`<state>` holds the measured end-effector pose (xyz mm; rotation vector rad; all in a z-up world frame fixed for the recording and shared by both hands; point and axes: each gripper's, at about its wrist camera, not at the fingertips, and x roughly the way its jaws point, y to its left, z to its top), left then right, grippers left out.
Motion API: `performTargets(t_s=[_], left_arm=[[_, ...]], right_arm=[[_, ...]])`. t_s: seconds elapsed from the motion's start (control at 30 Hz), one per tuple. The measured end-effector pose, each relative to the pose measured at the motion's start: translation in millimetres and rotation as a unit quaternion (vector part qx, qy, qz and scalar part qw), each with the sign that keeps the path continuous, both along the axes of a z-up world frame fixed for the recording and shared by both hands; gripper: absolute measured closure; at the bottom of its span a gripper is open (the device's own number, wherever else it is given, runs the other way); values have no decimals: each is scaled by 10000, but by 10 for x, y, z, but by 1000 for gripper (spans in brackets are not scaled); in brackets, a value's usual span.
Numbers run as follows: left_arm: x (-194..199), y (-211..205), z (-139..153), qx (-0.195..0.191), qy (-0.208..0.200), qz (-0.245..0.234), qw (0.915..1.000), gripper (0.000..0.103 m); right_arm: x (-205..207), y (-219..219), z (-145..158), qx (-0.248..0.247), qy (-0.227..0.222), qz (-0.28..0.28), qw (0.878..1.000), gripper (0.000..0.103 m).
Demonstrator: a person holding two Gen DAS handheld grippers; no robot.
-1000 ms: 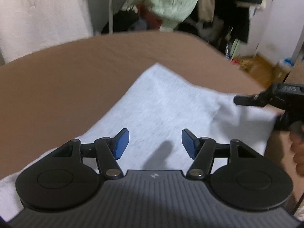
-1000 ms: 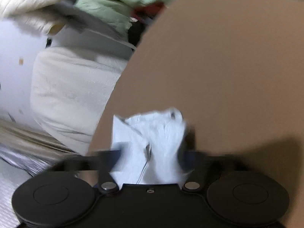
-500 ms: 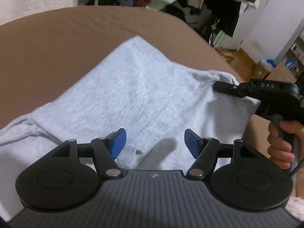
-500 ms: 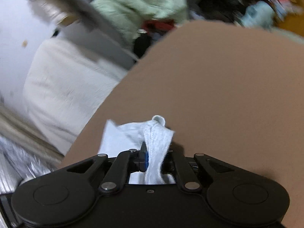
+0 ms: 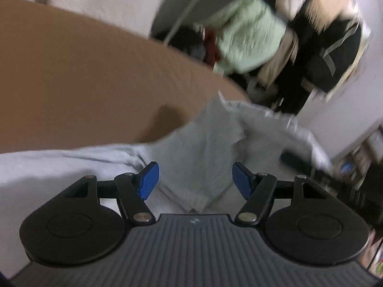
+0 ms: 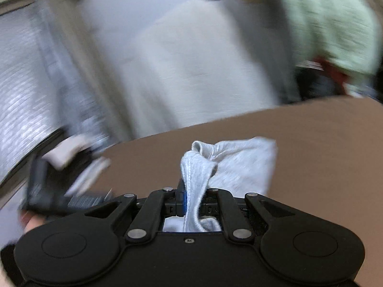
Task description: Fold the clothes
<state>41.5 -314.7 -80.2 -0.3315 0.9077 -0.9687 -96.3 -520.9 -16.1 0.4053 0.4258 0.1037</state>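
Observation:
A light grey garment (image 5: pixel 205 148) lies bunched on the brown surface (image 5: pixel 83 76). My left gripper (image 5: pixel 195 179) is open and empty, its blue pads (image 5: pixel 149 179) spread just above the cloth. My right gripper (image 6: pixel 194 201) is shut on a ribbed hem of the grey garment (image 6: pixel 198 174), which bunches up past the jaws. In the left wrist view the right gripper (image 5: pixel 296 161) shows blurred at the right, lifting a fold of the cloth. In the right wrist view the left gripper (image 6: pixel 47 191) shows blurred at the left.
Hanging clothes, a pale green jacket (image 5: pixel 249 40) and dark garments (image 5: pixel 335 55), crowd the space behind the brown surface. A white cover (image 6: pixel 191 67) hangs beyond its far edge. Shelves (image 5: pixel 368 148) stand at the right.
My right gripper stayed shut on the hem and carried it across, so the flat garment is now folded and bunched. My left gripper stayed open and swung left; both views blurred.

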Motion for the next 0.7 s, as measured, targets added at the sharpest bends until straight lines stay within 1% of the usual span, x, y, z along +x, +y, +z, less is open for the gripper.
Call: performTargets(t_s=[0.03, 0.07, 0.13, 0.2, 0.27, 0.3, 0.37, 0.43, 0.47, 0.5, 0.53, 0.6, 0.7], left_arm=[[16, 169, 44, -110, -24, 78, 9999, 36], [28, 342, 50, -87, -37, 154, 9998, 36], [31, 670, 23, 121, -4, 319, 9994, 36], [34, 932, -106, 351, 158, 451, 9982, 36], [20, 1175, -348, 472, 439, 602, 9961, 36], [7, 1268, -479, 423, 582, 683, 9951, 36], [-35, 1458, -759, 199, 862, 898, 9920, 36], [-45, 1544, -951, 60, 1079, 1121, 9878, 36], [-37, 1545, -989, 33, 1087, 1156, 9873, 36], [-21, 1520, -984, 26, 1001, 1129, 9885, 36], [-5, 1495, -978, 20, 914, 1103, 9897, 36], [16, 1440, -948, 4, 696, 1058, 9919, 36], [0, 1379, -857, -50, 262, 1009, 9945, 33]], right_arm=[[33, 229, 56, -185, -68, 424, 9989, 95], [77, 478, 94, -369, -90, 808, 9960, 95], [189, 907, 99, -582, 52, 1330, 9894, 95], [304, 1234, 2, -721, 353, 1433, 9864, 95], [385, 1427, -193, -802, 755, 1471, 9830, 95], [416, 1499, -305, -824, 984, 1485, 9806, 95], [470, 1595, -540, -922, 1434, 1544, 9732, 95], [442, 1627, -714, -1083, 1770, 1608, 9649, 95], [408, 1641, -781, -1143, 1925, 1631, 9609, 95], [377, 1647, -842, -1184, 2062, 1648, 9572, 95], [362, 1619, -870, -1137, 2105, 1644, 9569, 95], [358, 1601, -853, -1004, 2060, 1682, 9587, 94], [343, 1608, -791, -813, 1791, 1797, 9639, 94]])
